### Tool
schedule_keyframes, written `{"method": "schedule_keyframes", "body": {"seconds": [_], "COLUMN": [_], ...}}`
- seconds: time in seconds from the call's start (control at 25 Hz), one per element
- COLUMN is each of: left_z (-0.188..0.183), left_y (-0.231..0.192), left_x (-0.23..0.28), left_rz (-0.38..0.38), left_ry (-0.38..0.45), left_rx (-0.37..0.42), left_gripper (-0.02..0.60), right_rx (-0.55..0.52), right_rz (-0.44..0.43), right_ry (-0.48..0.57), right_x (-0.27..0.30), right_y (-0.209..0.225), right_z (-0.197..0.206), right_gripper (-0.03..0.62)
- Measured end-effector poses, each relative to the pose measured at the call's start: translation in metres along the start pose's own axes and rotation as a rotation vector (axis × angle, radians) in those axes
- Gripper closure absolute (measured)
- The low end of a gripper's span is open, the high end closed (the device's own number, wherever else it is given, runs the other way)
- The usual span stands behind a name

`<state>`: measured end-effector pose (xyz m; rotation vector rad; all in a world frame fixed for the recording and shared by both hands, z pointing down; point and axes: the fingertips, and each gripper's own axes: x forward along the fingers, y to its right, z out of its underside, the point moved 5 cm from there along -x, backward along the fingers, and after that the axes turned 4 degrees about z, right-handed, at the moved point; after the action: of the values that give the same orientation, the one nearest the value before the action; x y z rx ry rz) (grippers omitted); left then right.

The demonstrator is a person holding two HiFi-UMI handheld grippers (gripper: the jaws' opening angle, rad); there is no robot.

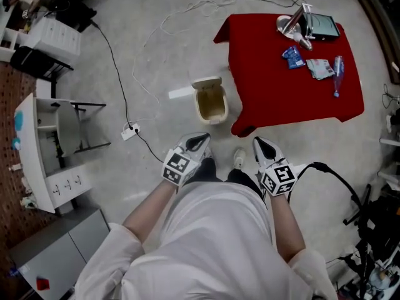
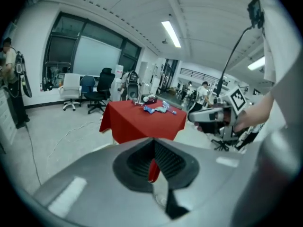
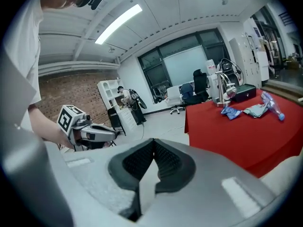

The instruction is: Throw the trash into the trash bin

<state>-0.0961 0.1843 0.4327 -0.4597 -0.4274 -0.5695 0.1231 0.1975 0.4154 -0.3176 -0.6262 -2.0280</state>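
red table (image 1: 275, 99): ahead of the person, trash on top | trash bin (image 1: 210, 105): on floor, lid up, just beside table's near-left corner | left gripper (image 1: 199, 141): jaws together, empty | right gripper (image 1: 264, 145): jaws together, empty | bottle (image 1: 337, 74), wrapper (image 1: 320, 69), blue packet (image 1: 293, 57): on table, well apart from both grippers

The head view looks steeply down from above the person, with the red-clothed table (image 1: 294, 67) ahead and to the right. Both gripper views look nearly level from off that table's near corner. The left one faces it squarely, the right one past its left side. All three share its top, seemingly the same blue wrapper (image 1: 293, 57) too.
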Motion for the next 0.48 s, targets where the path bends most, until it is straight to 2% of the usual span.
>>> {"method": "schedule_keyframes", "body": {"seconds": [0.12, 0.28, 0.48], "left_z": [-0.008, -0.013, -0.015], "left_y": [0.004, 0.0, -0.009], "left_x": [-0.005, -0.014, -0.022], "left_rz": [0.019, 0.008, 0.021], "left_ry": [0.015, 0.046, 0.044], "left_rx": [-0.003, -0.001, 0.019], "left_gripper": [0.578, 0.577, 0.578], "right_rx": [-0.008, -0.011, -0.017], "right_rz": [0.007, 0.02, 0.044], "right_ry": [0.009, 0.028, 0.036], "right_x": [-0.001, -0.003, -0.001], "right_y": [-0.006, -0.016, -0.026], "right_z": [-0.006, -0.016, -0.02], "right_gripper": [0.594, 0.594, 0.594]}}
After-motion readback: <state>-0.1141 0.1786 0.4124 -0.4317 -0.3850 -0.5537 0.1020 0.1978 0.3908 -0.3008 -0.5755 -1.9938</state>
